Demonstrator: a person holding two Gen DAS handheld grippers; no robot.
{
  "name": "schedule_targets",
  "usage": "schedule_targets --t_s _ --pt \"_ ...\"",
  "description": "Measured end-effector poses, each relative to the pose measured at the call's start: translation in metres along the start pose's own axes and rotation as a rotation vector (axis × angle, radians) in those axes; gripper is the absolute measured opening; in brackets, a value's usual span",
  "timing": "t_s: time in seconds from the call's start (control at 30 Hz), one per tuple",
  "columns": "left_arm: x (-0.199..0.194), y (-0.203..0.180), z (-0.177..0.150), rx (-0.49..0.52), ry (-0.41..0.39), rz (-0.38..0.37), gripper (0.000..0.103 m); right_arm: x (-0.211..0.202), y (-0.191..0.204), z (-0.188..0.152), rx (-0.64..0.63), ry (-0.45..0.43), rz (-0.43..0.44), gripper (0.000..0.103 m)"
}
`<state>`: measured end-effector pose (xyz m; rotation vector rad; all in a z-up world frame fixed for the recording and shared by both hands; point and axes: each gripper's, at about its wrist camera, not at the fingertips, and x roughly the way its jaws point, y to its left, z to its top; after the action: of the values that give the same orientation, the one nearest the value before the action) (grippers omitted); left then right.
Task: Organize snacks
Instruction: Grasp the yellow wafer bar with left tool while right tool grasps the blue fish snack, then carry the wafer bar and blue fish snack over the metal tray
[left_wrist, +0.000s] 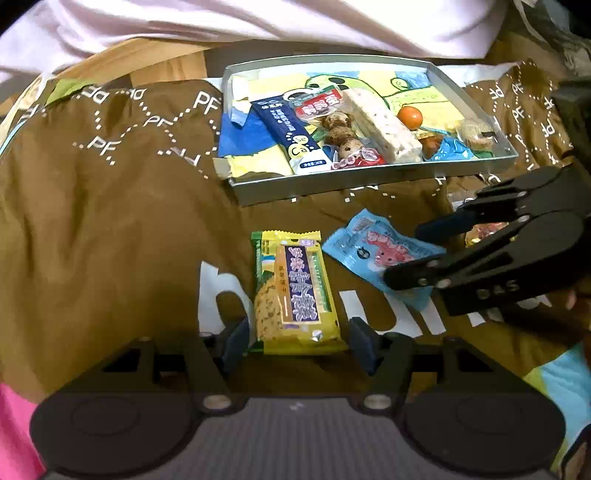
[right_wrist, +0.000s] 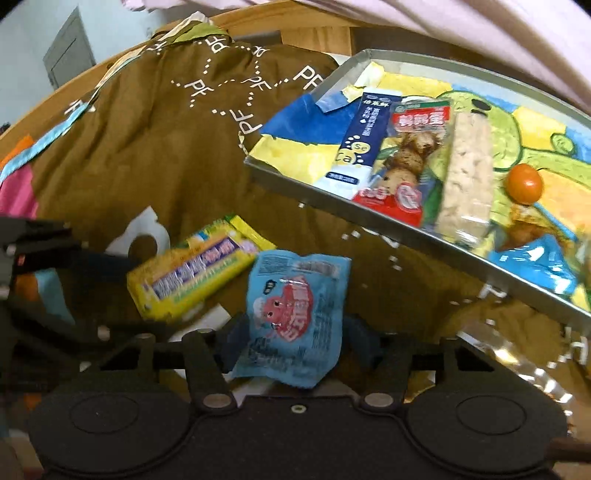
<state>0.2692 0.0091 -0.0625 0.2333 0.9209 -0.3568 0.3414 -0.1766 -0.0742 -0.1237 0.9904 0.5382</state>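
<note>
Left wrist view, your left tool (left_wrist: 295, 341): the yellow snack bar (left_wrist: 295, 291) lies lengthwise between its blue pads. The near end sits in the gap; whether the pads press on the wrapper, you cannot tell.
Left wrist view, snack position: the bar rests on the brown printed cloth (left_wrist: 110, 221), just nearer you than the metal tray (left_wrist: 291, 188).
Left wrist view, your right tool (left_wrist: 406, 254): it reaches in from the right, its fingers straddling the light blue packet (left_wrist: 373, 251), which lies just right of the bar.
Left wrist view, tray contents: a dark blue tube (left_wrist: 288, 133), a puffed rice bar (left_wrist: 384, 125) and a small orange fruit (left_wrist: 410, 117) lie inside.
Right wrist view, your right tool (right_wrist: 291, 339): the light blue packet (right_wrist: 291, 317) sits between the pads, its lower part in the gap. Grip cannot be told.
Right wrist view, yellow bar (right_wrist: 195, 273): just left of the packet, corner touching it.
Right wrist view, tray (right_wrist: 369, 221): up and right, apart from the packet.
</note>
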Motion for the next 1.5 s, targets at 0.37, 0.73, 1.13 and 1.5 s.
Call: schedule_targets --t_s 0.37,0.73,1.13,1.5 --pt "0.013 0.004 0.001 0.076 -0.007 -0.023 0.055 0.010 0.012 -0.003 -0.132 -0.014 0.020 0.065" --pt "-0.011 -0.013 -0.007 -0.048 0.090 -0.042 0.054 -0.024 0.015 -0.033 -0.142 0.025 -0.030 0.061" --pt "-0.004 -0.021 -0.008 -0.042 0.059 -0.013 0.073 -0.037 0.004 -0.059 -0.013 0.007 -0.034 0.082" --pt "-0.006 -0.028 -0.011 -0.069 0.086 0.011 0.053 -0.038 0.020 -0.064 -0.032 -0.004 -0.089 0.061"
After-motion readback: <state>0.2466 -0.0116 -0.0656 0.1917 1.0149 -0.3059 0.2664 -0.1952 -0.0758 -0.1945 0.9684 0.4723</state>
